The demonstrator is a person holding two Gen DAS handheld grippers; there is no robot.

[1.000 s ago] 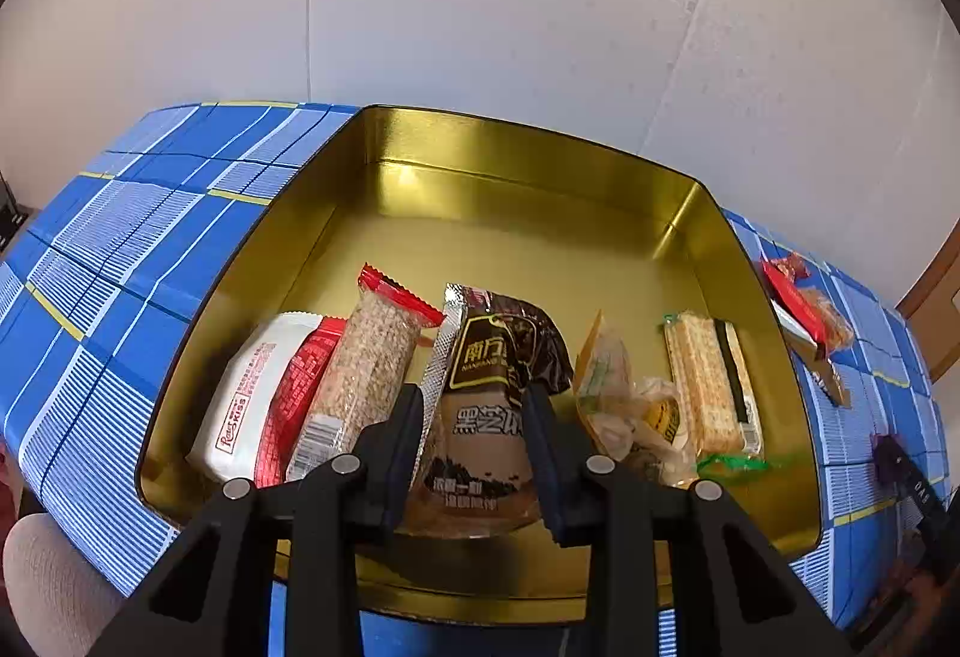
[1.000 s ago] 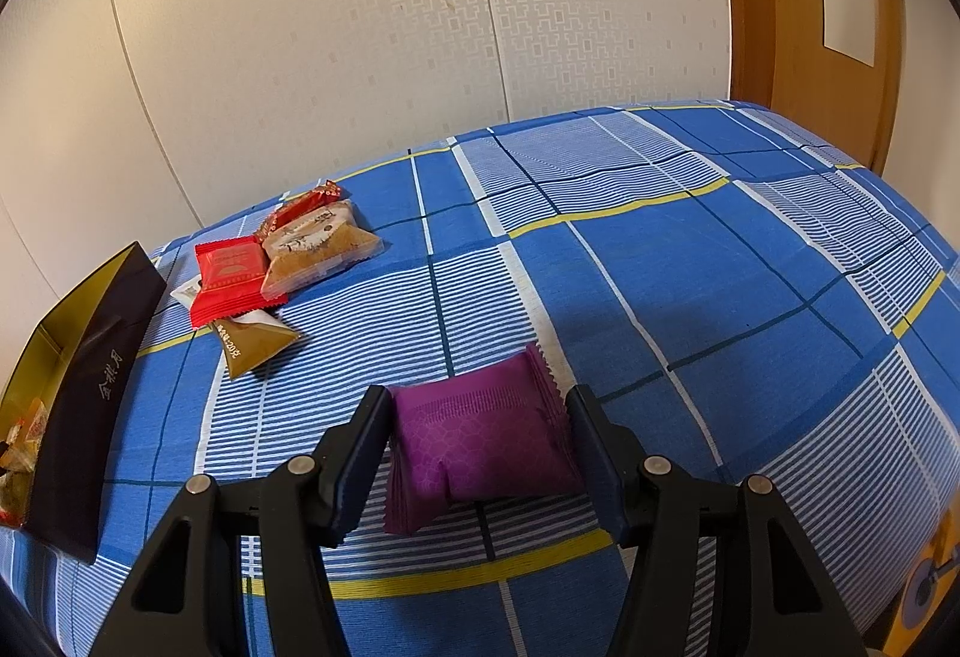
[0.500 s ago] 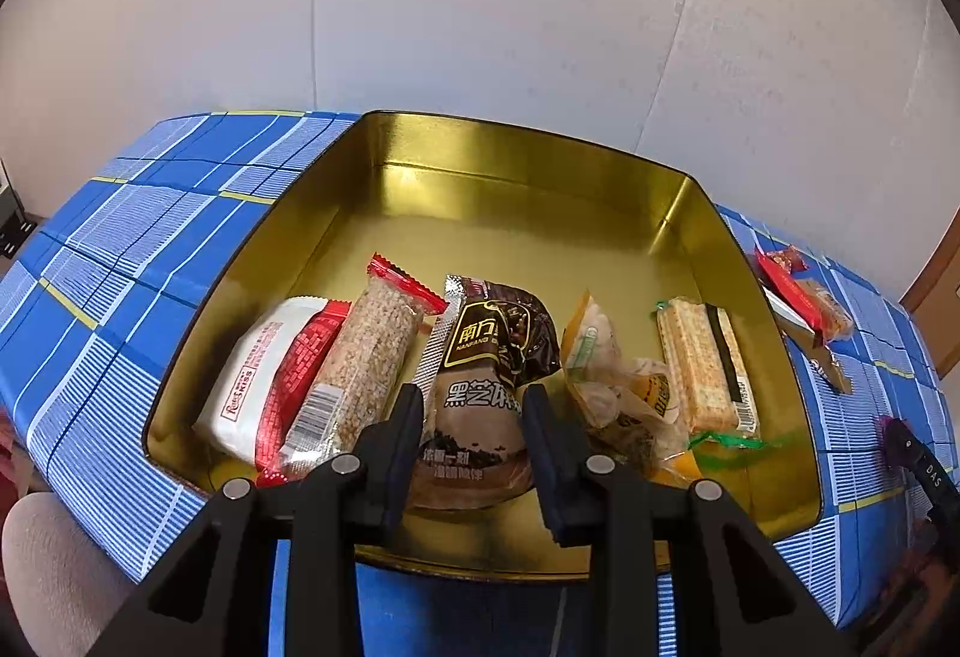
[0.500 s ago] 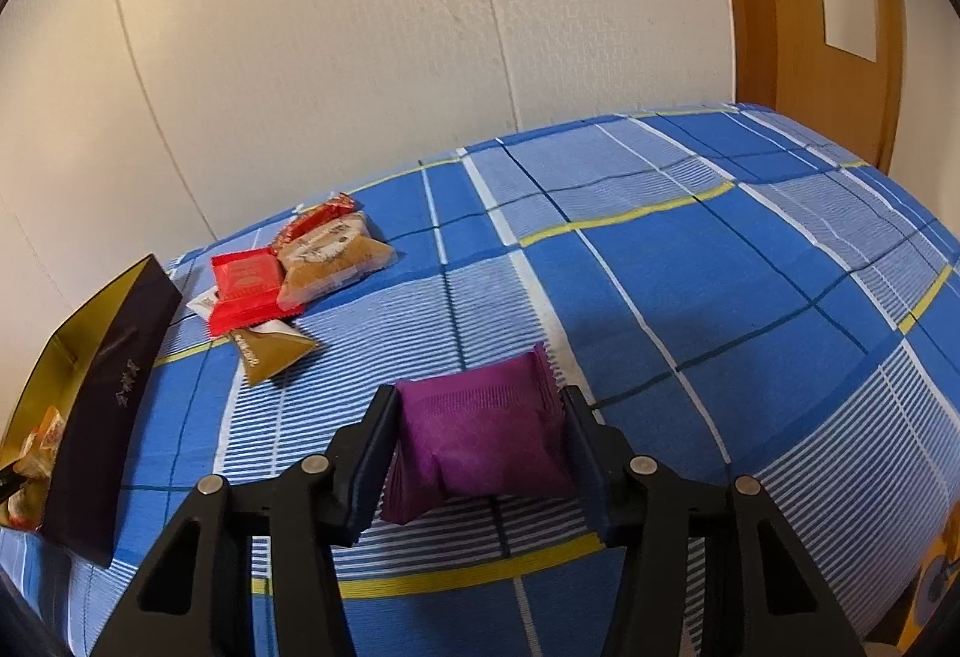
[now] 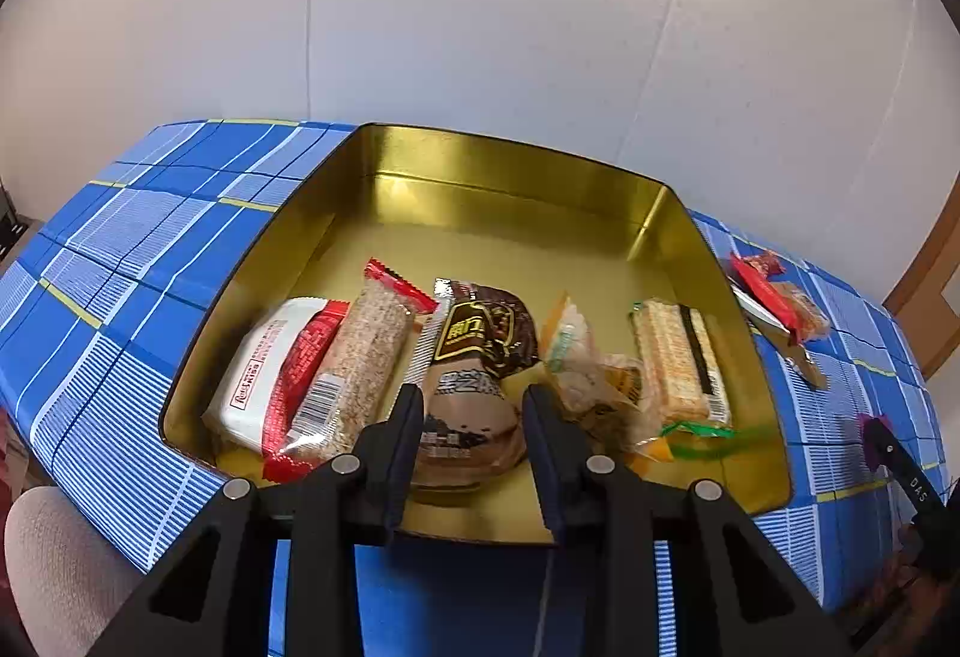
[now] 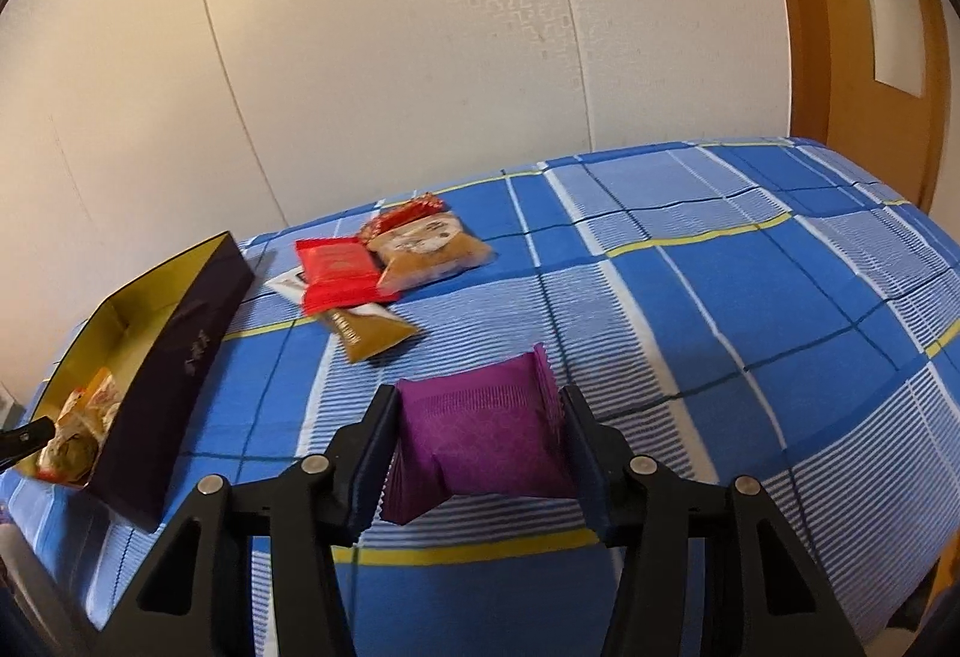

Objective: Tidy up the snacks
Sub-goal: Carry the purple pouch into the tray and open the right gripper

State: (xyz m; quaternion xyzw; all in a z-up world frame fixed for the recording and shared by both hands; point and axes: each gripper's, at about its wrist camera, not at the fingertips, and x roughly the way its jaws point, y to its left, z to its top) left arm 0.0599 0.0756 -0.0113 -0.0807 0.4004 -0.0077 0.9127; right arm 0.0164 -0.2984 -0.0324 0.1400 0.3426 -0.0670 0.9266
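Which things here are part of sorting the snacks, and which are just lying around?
Part of the job:
gold-lined tin box
purple foil snack packet in the right tool
loose red, tan and brown snack packets

Just lying about:
blue checked tablecloth
wooden door

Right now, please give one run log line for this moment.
right gripper: shut on purple packet | left gripper: open, over brown packet in gold tin
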